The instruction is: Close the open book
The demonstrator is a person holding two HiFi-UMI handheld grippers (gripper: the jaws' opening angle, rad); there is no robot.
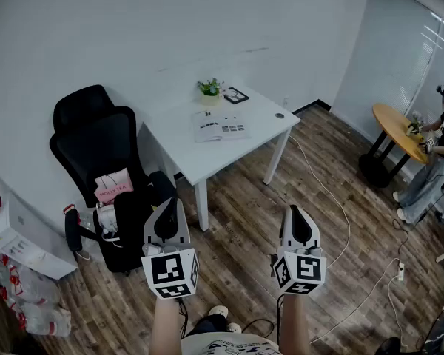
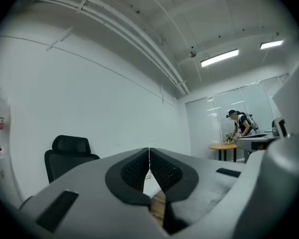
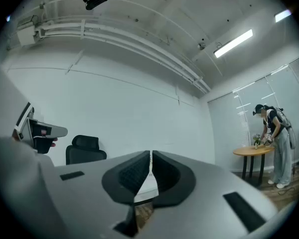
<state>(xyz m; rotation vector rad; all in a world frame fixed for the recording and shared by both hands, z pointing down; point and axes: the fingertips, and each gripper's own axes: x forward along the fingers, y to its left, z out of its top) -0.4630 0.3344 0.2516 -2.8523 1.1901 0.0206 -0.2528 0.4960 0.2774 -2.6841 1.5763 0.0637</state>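
The open book (image 1: 220, 126) is seen flat on the white counter (image 1: 260, 117), well ahead, its spread running crosswise. The left hand-held gripper (image 1: 169, 207) and right hand-held gripper (image 1: 297, 214) are held closed and empty. The left 1 is judged slightly nearer.

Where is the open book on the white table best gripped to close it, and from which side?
Probably take the open book by its right-hand page's outer edge, coming in low from the front-right of the table. The book lies flat with its pages spread, and the black chair crowds the left end.
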